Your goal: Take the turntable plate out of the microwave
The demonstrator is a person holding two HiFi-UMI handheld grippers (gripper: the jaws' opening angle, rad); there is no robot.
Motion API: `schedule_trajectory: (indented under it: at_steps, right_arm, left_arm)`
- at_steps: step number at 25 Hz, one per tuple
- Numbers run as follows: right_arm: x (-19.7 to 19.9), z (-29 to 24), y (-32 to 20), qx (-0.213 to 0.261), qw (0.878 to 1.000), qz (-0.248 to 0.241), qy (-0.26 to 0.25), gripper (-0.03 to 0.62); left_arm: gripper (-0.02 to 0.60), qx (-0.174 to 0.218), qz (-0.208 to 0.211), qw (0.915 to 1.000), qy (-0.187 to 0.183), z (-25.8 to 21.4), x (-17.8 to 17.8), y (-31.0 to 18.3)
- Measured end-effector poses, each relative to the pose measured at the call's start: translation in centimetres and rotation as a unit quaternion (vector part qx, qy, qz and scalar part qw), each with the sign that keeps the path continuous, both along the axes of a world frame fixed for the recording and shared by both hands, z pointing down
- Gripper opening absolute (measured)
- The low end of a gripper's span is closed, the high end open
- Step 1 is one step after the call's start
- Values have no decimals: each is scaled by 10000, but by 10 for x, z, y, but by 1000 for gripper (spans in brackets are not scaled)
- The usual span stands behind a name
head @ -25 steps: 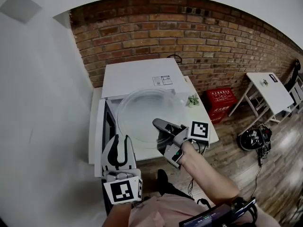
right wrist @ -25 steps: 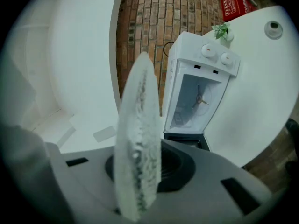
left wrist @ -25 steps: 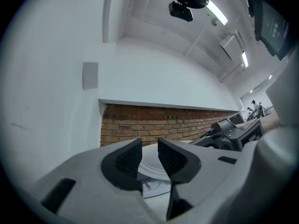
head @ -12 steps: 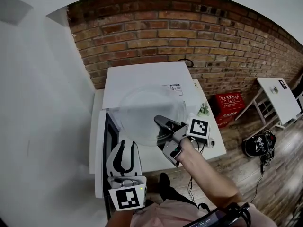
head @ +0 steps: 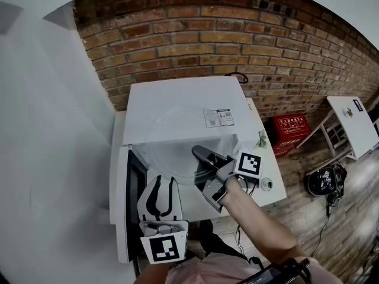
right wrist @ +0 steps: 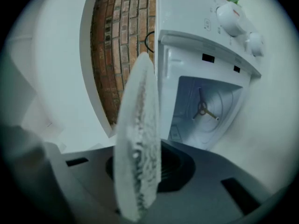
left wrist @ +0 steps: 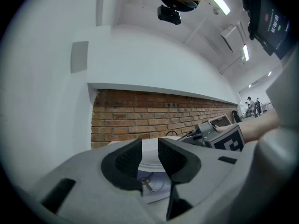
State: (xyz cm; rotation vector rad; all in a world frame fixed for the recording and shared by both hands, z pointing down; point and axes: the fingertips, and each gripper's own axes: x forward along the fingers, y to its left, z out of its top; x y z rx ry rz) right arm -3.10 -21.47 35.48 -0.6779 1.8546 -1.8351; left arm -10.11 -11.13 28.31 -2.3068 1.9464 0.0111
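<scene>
Just outside the open microwave (head: 177,108), the glass turntable plate (head: 169,155) hangs clear of the cavity, gripped at its near rim by the right tongs (head: 198,161), whose jaws are closed on the glass. From the right gripper view the plate (right wrist: 138,139) stands edge-on between the pads, with the bare cavity (right wrist: 219,120) and its three-armed drive hub (right wrist: 203,107) behind it. The microwave door (head: 121,200) is swung open to the left. The left tongs (head: 164,181) sit low beside that door, jaws a narrow gap apart with nothing between them, pointing toward the brick wall (head: 237,34). The microwave stands on a white bench (head: 273,173)
</scene>
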Motion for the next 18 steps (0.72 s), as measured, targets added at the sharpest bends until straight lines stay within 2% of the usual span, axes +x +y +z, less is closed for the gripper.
schedule_trajectory:
  at_steps: [11,18]
  right_arm:
    - [-2,0,-24,47,9999,87,-63,41]
    - [-4,-1,-31,153,9997,30,-210,54]
  left_arm:
    - [109,-194,225,9995,83,17,27,-35]
    - [86,-322,328,9985,281,28,36,-57]
